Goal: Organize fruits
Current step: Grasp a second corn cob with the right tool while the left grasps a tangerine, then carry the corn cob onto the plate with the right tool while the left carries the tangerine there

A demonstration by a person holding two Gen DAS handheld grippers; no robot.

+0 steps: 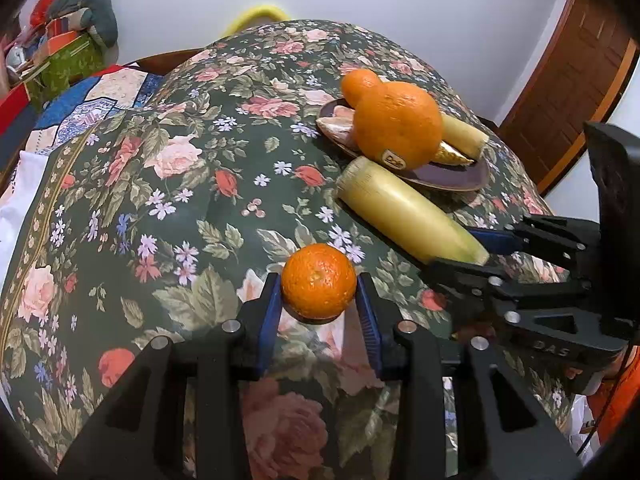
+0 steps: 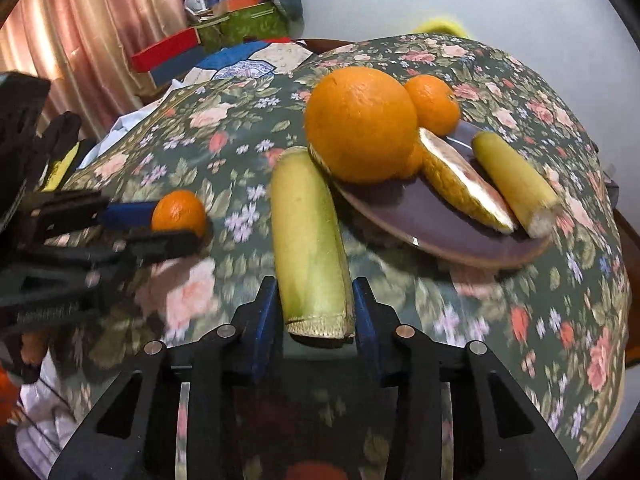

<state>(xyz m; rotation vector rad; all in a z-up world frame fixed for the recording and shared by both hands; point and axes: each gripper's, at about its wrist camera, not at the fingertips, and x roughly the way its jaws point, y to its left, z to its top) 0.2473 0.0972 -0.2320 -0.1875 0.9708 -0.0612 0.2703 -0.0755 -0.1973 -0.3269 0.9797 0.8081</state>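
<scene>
My left gripper [image 1: 319, 294] is shut on a small orange [image 1: 319, 280], low over the floral tablecloth; it also shows in the right wrist view [image 2: 179, 215]. My right gripper [image 2: 316, 304] is shut on the near end of a long yellow-green fruit piece [image 2: 308, 236], also seen in the left wrist view [image 1: 404, 216]. Its far end lies by the purple plate [image 2: 448, 220]. The plate holds a big orange [image 2: 360, 124], a smaller orange [image 2: 432, 104], a melon slice [image 2: 460, 184] and a short yellow piece [image 2: 516, 184].
The floral tablecloth [image 1: 180, 184] covers a round table. Boxes and a cushion [image 2: 248, 12] are stacked beyond the far left edge, by a pink curtain [image 2: 80, 40]. A wooden door [image 1: 572, 80] stands at the right.
</scene>
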